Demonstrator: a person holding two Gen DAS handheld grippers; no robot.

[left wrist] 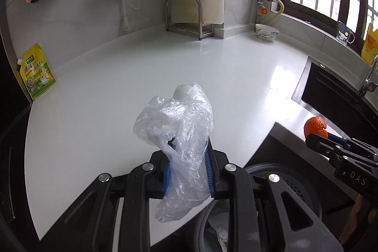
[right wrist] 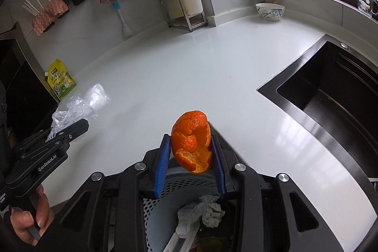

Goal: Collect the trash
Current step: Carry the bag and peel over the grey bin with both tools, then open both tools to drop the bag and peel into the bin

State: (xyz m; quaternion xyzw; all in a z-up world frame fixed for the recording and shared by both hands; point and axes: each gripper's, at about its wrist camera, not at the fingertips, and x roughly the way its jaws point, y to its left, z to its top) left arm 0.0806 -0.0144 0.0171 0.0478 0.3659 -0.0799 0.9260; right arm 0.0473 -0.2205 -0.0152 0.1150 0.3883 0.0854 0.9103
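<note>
My left gripper (left wrist: 189, 150) is shut on a crumpled clear plastic bag (left wrist: 179, 134) and holds it above the front edge of the white counter (left wrist: 141, 63). The bag also shows in the right wrist view (right wrist: 82, 105). My right gripper (right wrist: 191, 145) is shut on an orange peel (right wrist: 192, 141) and holds it over the grey perforated trash bin (right wrist: 163, 204). The peel also shows at the right of the left wrist view (left wrist: 315, 126). The bin holds crumpled white paper (right wrist: 203, 211). The bin also shows below my left gripper (left wrist: 295, 183).
A black sink (right wrist: 330, 91) is set in the counter at the right. A yellow-green pouch (left wrist: 35, 72) leans at the left wall. A bowl (left wrist: 267, 32) and a metal rack (left wrist: 186, 18) stand at the back. Cloths hang on the wall rail.
</note>
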